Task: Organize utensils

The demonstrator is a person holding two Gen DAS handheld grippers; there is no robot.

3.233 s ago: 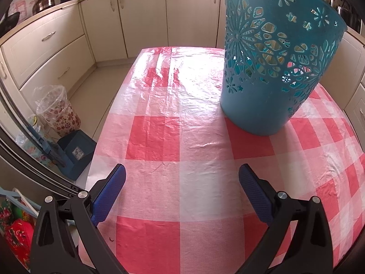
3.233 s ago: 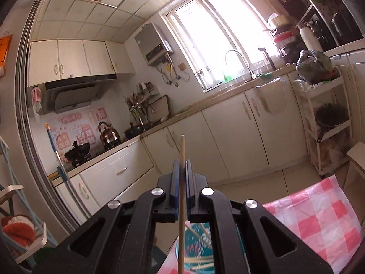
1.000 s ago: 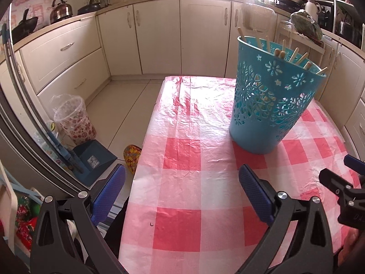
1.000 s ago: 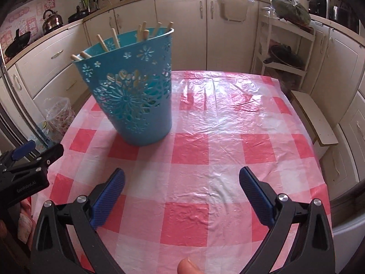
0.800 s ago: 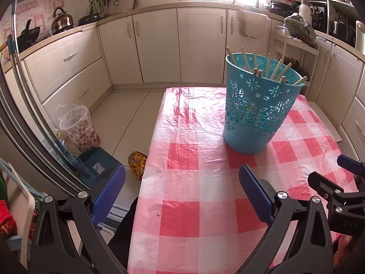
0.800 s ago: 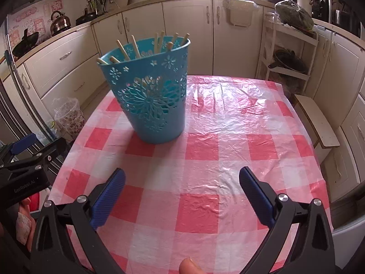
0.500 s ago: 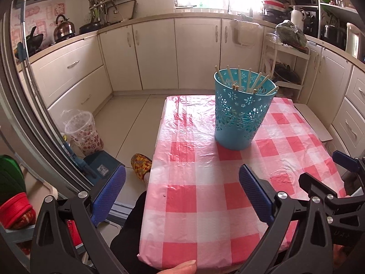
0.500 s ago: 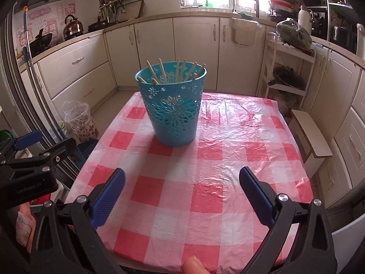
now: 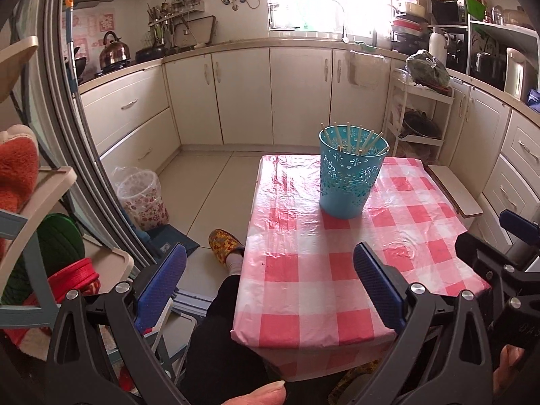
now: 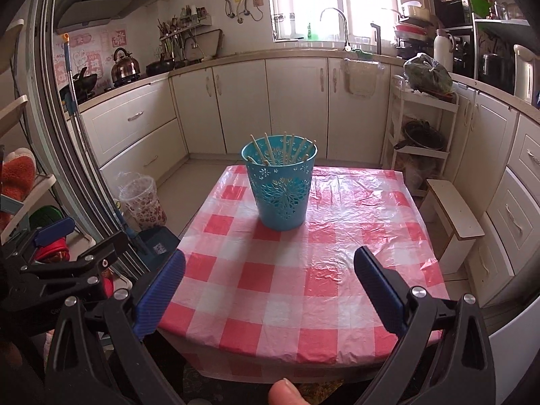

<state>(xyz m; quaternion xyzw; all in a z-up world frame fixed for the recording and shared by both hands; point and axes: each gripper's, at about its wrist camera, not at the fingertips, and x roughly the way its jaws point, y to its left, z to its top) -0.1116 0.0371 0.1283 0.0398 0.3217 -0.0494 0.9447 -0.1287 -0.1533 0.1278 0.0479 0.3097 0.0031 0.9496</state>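
Observation:
A teal cut-out basket [image 9: 350,174] [image 10: 281,181] stands upright on the far half of the red-and-white checked table [image 9: 337,270] [image 10: 297,270]. Several wooden chopsticks [image 9: 351,139] [image 10: 282,148] stick up out of it. My left gripper [image 9: 270,280] is open and empty, held back from the table's near left corner. My right gripper [image 10: 270,280] is open and empty too, back over the near edge. Each gripper's black frame shows at the side of the other's view.
Cream kitchen cabinets [image 10: 297,104] run along the back and sides. A lined bin [image 9: 141,195] and a blue dustpan stand on the floor to the left. A white rack [image 10: 425,125] and a low stool [image 10: 452,216] sit at the right. The person's leg and slipper [image 9: 224,241] are beside the table.
Both grippers have drawn well back and up from the basket, which now looks small and far. The right gripper let go of a chopstick it held 3.2 s ago.

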